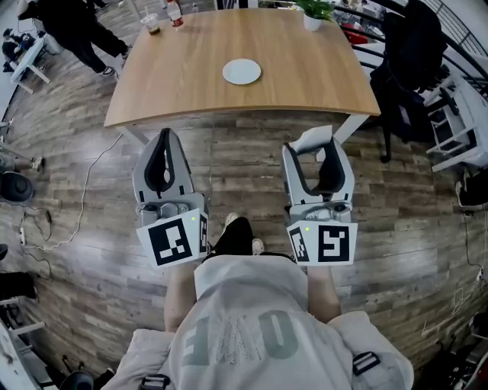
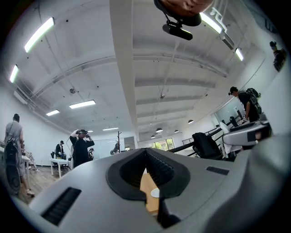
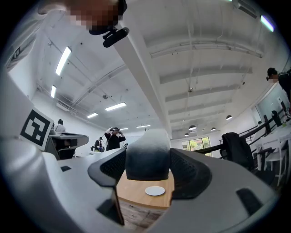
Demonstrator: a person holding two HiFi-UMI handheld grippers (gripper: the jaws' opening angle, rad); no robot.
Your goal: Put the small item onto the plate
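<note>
A white plate [image 1: 242, 71] lies on the wooden table [image 1: 183, 84] ahead of me; nothing is on it. My right gripper [image 1: 316, 149] hangs over the floor short of the table's near edge, shut on a small white blocky item [image 1: 311, 139] that sticks out past its tips. In the right gripper view that item [image 3: 148, 154] fills the space between the jaws, with the plate [image 3: 155, 190] far beyond it. My left gripper [image 1: 165, 135] is level with the right one, also short of the table. Its tips meet and hold nothing. The plate [image 2: 155, 193] shows through its narrow slit.
A potted plant [image 1: 312, 20], a cup [image 1: 152, 25] and a bottle [image 1: 174, 14] stand along the table's far edge. A black chair with a jacket [image 1: 408, 72] stands right of the table. A person [image 1: 76, 30] stands at the far left. A cable [image 1: 85, 190] trails over the floor.
</note>
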